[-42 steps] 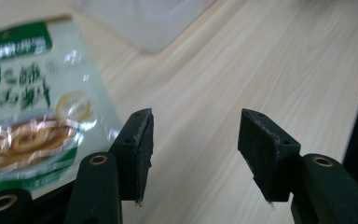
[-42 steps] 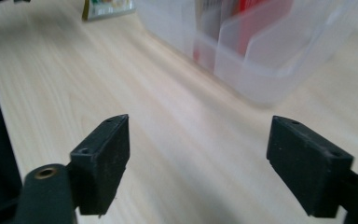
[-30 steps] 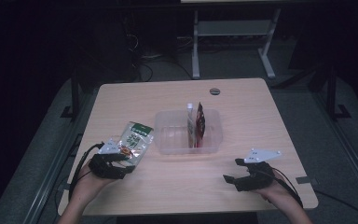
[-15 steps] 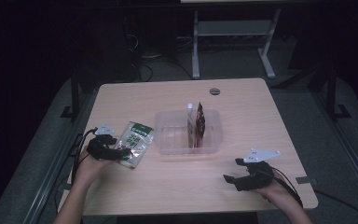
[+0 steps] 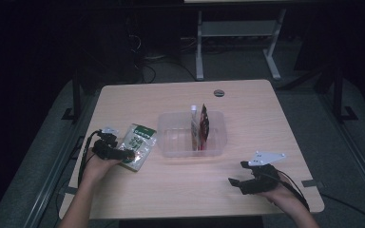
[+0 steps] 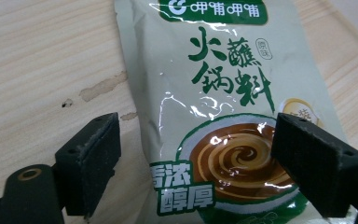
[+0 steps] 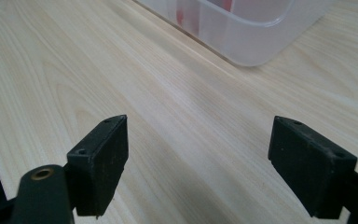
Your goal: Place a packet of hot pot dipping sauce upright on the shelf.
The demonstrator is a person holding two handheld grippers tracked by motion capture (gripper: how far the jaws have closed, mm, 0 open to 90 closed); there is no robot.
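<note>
A green and white sauce packet (image 5: 139, 145) lies flat on the wooden table, left of a clear plastic container (image 5: 171, 142). My left gripper (image 5: 126, 154) reaches in from the packet's left. Its jaws have just been opening. In the left gripper view the packet (image 6: 223, 116) lies under and between the wide-apart jaws of that gripper (image 6: 205, 140), with neither pad pressing on it. My right gripper (image 5: 236, 173) rests at the front right of the table, open, with bare wood between its jaws (image 7: 198, 144).
Inside the container stand two upright packets (image 5: 200, 127), one of them red. The container's near corner (image 7: 247, 32) rises ahead in the right gripper view. A round cable grommet (image 5: 218, 92) sits near the table's far edge. Dark floor and a white frame lie beyond.
My left hand has swung from the near side of the green packet round to its left, a little farther from the table's front edge. The right hand has not moved.
</note>
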